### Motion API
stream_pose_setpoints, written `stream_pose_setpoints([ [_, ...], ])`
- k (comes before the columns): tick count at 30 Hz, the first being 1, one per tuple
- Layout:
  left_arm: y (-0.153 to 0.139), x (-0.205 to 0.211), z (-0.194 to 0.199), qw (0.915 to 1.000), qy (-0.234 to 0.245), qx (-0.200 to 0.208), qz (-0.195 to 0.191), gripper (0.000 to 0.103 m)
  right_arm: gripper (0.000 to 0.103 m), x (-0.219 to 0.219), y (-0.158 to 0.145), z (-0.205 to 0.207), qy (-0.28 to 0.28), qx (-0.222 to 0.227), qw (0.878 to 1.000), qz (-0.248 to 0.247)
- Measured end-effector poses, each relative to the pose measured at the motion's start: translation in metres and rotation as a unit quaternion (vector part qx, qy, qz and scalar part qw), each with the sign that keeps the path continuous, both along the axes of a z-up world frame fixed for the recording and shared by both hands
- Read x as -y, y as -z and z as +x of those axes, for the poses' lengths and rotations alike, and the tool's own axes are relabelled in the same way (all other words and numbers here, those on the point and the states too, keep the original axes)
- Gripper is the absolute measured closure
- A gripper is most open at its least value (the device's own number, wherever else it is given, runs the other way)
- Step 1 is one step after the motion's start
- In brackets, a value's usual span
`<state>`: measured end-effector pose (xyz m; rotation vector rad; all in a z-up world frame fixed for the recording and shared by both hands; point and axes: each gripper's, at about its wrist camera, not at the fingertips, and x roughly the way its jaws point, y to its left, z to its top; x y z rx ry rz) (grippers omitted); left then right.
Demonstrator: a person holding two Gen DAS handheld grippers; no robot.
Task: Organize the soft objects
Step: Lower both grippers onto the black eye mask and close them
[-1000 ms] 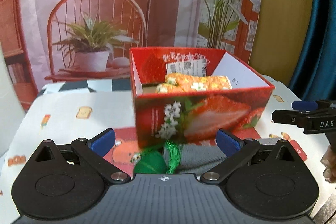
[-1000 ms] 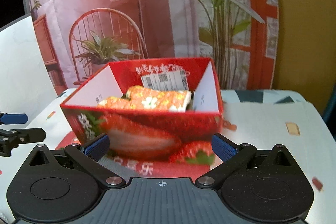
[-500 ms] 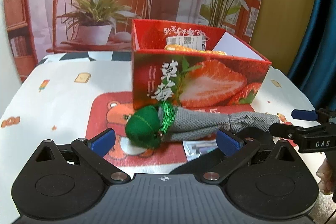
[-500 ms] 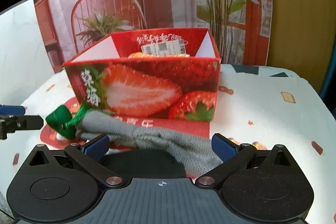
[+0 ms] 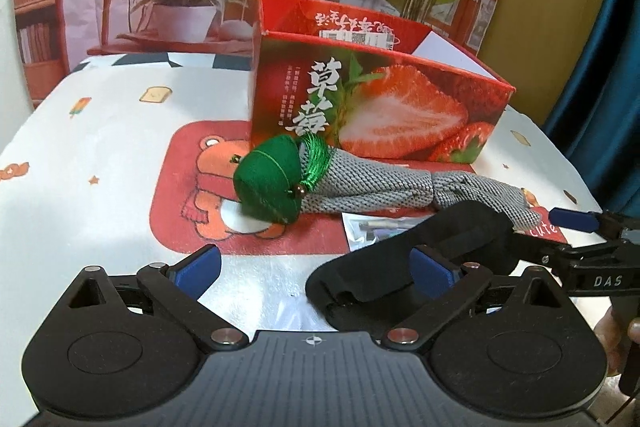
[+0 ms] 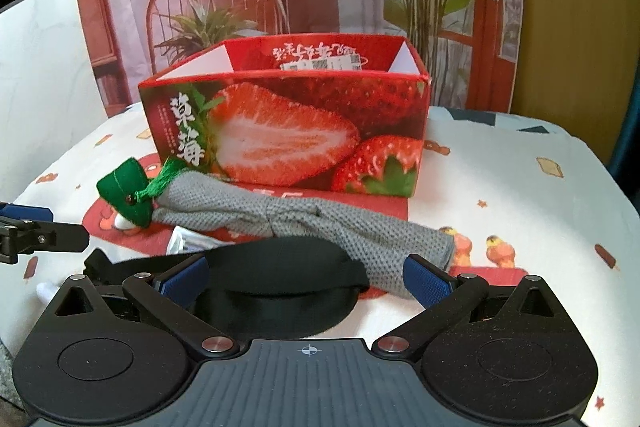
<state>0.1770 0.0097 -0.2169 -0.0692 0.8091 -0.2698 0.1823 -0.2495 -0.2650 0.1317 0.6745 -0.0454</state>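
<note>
A red strawberry-printed box [image 5: 380,107] [image 6: 288,131] stands open-topped on the table. In front of it lie a green stuffed pouch with a tassel [image 5: 272,179] [image 6: 126,193] and a rolled grey knit cloth [image 5: 384,183] [image 6: 312,223]. Nearer still lies a black eye mask [image 5: 404,259] [image 6: 280,279]. My left gripper [image 5: 316,267] is open, its right finger over the mask's edge. My right gripper [image 6: 306,279] is open, with the mask lying between its fingers on the table. Each gripper shows at the edge of the other's view.
A small clear plastic packet [image 5: 372,231] [image 6: 188,243] lies between the cloth and the mask. The cartoon-printed tablecloth [image 5: 100,155] covers the table, with a red bear placemat [image 5: 192,195] under the objects. A printed backdrop stands behind; a blue curtain [image 5: 616,67] hangs right.
Both grippers have drawn back and lowered from above the box. The box's contents have dropped out of sight, and the pouch, grey cloth and black mask have come into view in front.
</note>
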Motion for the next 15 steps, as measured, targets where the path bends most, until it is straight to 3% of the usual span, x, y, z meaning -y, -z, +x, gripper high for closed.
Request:
stream_pose_setpoints([
  [2,0.001,0.001,-0.001,1.0,0.004,-0.001,-0.001,0.007,0.001,-0.001,0.002,-0.001,0.0,-0.003,1.0,0.002],
  [5,0.006,0.003,-0.002,0.9998,0.015,-0.008,-0.006,0.023,0.002,-0.003,0.005,-0.004,-0.001,-0.006,1.0,0.001],
  [8,0.013,0.005,-0.001,0.9994,0.023,-0.023,-0.013,0.034,0.009,0.001,0.01,-0.002,0.0,-0.013,1.0,0.011],
  [15,0.024,0.012,0.001,0.9973,0.046,-0.051,-0.025,0.035,0.017,0.008,0.02,0.009,-0.003,-0.018,1.0,0.019],
])
